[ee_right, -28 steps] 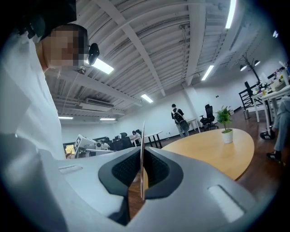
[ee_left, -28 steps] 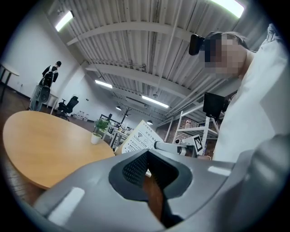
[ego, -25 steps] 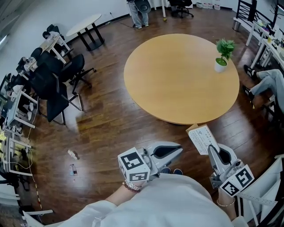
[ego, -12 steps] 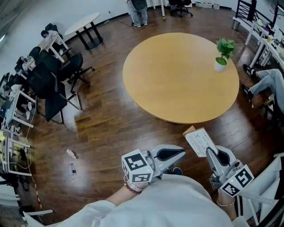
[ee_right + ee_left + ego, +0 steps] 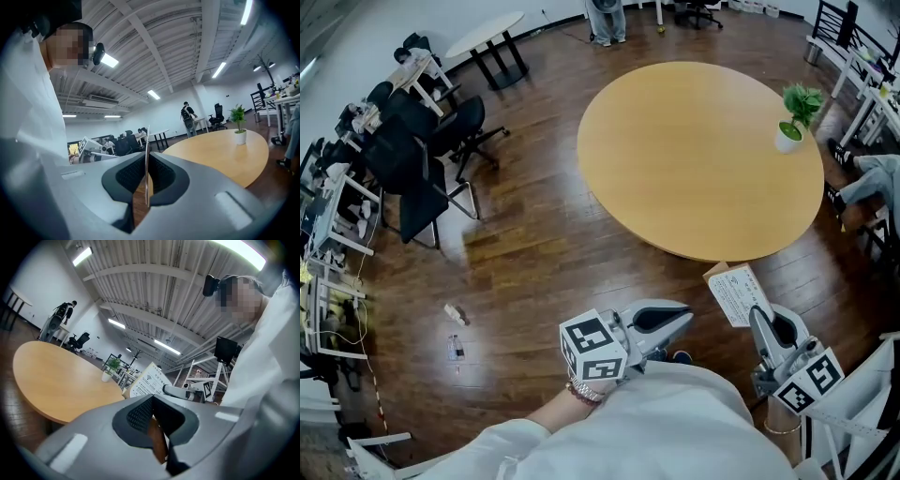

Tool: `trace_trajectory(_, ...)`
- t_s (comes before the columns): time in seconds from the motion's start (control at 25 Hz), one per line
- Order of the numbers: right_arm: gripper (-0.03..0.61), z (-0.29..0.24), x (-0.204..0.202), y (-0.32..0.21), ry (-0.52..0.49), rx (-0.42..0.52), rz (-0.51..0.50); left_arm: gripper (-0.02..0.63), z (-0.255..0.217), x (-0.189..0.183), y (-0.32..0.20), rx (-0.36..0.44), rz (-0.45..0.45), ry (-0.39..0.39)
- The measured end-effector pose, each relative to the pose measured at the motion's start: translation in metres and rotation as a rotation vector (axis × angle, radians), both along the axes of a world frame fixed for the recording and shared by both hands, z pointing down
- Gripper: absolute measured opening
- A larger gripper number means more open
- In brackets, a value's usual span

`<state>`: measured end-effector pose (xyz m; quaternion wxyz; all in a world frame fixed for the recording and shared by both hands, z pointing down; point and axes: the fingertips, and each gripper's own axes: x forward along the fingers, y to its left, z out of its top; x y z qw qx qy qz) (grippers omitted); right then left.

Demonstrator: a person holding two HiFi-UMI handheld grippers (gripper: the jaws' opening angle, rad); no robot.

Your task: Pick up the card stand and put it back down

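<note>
Hardly a shift since before: left gripper [image 5: 682, 317] stays closed and empty. Right gripper [image 5: 757, 317] keeps its pads clamped on the card stand [image 5: 737, 294], carried aloft just short of the round table [image 5: 675, 159]. The put-down looks still to come.

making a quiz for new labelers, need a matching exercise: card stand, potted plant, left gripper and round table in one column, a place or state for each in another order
Things:
1. card stand
2. potted plant
3. left gripper
4. round table

Places or states:
A. stands on the dark wood floor
B. clamped in the jaws of the right gripper, off the table
C. jaws together, nothing between
D. on the tabletop, near its edge

Pairs: 1-B, 2-D, 3-C, 4-A
</note>
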<state>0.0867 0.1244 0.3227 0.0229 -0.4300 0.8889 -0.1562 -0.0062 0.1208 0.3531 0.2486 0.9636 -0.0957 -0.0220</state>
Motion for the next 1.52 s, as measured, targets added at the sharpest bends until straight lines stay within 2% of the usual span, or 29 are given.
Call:
trace_trajectory(0.16, 0.02, 0.008, -0.014, -0.022, -0.008, -0.013, 0.021, 0.0, 0.007, -0.011, -0.006, -0.009, 0.047, 0.055)
trace_trajectory(0.28, 0.02, 0.02, -0.022, -0.031, 0.022, -0.049, 0.002, 0.0, 0.012, -0.019, -0.021, -0.005, 0.025, 0.069)
trace_trajectory(0.48, 0.02, 0.022, 0.006, -0.078, 0.022, -0.075, 0.021, 0.0, 0.017, -0.011, -0.068, -0.01, -0.02, 0.06)
trace_trajectory(0.64, 0.02, 0.03, 0.005, -0.129, 0.056, -0.044, -0.082, 0.0, 0.016, -0.005, -0.121, -0.011, -0.063, 0.066)
trace_trajectory(0.8, 0.02, 0.039, 0.027, -0.189, 0.06, -0.059, -0.13, 0.0, -0.007, 0.016, -0.162, 0.05, -0.08, 0.09)
trace_trajectory(0.96, 0.02, 0.046, 0.075, -0.273, 0.062, -0.098, -0.107, 0.0, -0.028, 0.044, -0.224, 0.053, -0.12, 0.066)
trace_trajectory(1.12, 0.021, 0.111, 0.108, -0.347, 0.051, -0.207, -0.053, 0.0, -0.007, 0.053, -0.27, 0.003, -0.187, 0.036)
trace_trajectory(1.28, 0.02, 0.15, 0.127, -0.414, 0.094, -0.275, -0.085, 0.0, -0.001, 0.054, -0.307, -0.041, -0.261, -0.032)
trace_trajectory(1.4, 0.021, 0.168, 0.136, -0.469, 0.127, -0.273, -0.123, 0.0, 0.01, 0.052, -0.332, -0.07, -0.314, -0.076)
trace_trajectory(1.52, 0.021, 0.188, 0.135, -0.507, 0.143, -0.259, -0.167, 0.0, 0.019, 0.055, -0.346, -0.114, -0.352, -0.087)
